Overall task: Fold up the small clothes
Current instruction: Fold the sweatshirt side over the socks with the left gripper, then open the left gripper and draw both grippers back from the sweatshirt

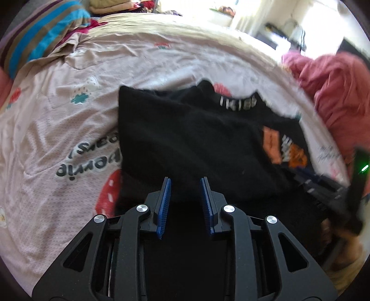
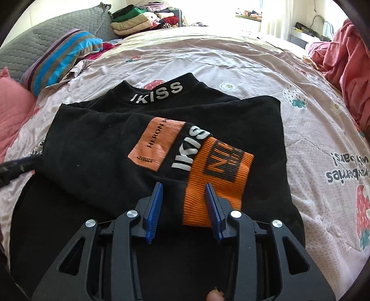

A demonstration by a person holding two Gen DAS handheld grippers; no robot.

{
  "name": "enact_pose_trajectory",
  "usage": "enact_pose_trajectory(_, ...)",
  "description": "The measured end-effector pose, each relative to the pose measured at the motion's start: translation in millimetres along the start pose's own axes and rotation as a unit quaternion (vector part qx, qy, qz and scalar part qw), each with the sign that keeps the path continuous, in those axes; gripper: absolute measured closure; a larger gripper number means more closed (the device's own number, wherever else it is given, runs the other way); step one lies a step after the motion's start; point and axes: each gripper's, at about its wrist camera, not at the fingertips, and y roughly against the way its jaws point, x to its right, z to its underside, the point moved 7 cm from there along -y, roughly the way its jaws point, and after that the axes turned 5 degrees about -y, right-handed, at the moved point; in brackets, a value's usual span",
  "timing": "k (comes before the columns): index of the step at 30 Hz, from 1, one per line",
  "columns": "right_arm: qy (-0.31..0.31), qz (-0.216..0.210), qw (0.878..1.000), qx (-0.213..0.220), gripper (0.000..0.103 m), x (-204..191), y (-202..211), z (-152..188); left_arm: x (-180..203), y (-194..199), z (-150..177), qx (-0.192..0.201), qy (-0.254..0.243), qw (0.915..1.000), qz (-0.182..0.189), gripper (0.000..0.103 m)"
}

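Observation:
A small black sweater [image 2: 97,148] with "IKISS" on its collar lies flat on the bed. One sleeve is folded across its chest, with a pink patch and an orange ribbed cuff [image 2: 215,176]. My right gripper [image 2: 184,187] is open just above the cuff's near end. My left gripper [image 1: 185,181] is open and empty over the sweater's [image 1: 189,139] left part. The right gripper shows blurred at the right edge of the left wrist view [image 1: 335,192]. The left gripper's tip shows at the left edge of the right wrist view [image 2: 18,165].
The bed has a pink quilt [image 2: 312,139] printed with strawberries. A striped pillow [image 2: 62,55] and grey pillow lie at the far left, folded clothes [image 2: 138,18] stack behind. A red blanket [image 2: 342,53] heaps at the right.

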Motion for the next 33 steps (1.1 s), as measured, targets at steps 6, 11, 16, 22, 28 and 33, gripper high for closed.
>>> enact_pose_trajectory(6,-0.003,-0.003,1.0,0.002,0.067,2.4,2.3,2.8,-14.1,-20.3,13.6,-0.032,0.04,0.9984,0.025,0.081)
enact_pose_trajectory(11,-0.007,-0.007,1.0,0.006,0.063,1.9,4.4,2.5,-20.9,-16.1,14.1,-0.03,0.074,0.9947,0.065,0.081)
enact_pose_trajectory(16,-0.013,-0.018,0.999,0.025,0.051,0.7,16.1,-0.8,-16.8,-9.2,11.8,-0.026,0.075,0.9945,0.068,0.073)
enact_pose_trajectory(22,-0.018,-0.023,0.998,0.052,0.036,1.9,34.9,-6.1,-7.0,4.5,5.0,-0.011,0.051,0.9973,0.052,0.058)
enact_pose_trajectory(28,-0.038,-0.025,0.996,0.076,0.014,9.0,52.5,-11.8,-7.2,22.3,-2.1,0.014,0.046,0.9977,0.048,0.037)
enact_pose_trajectory(33,-0.049,-0.028,0.995,0.088,0.008,13.9,64.8,-13.8,-5.8,39.4,-7.5,0.037,0.04,0.9977,0.041,0.011)
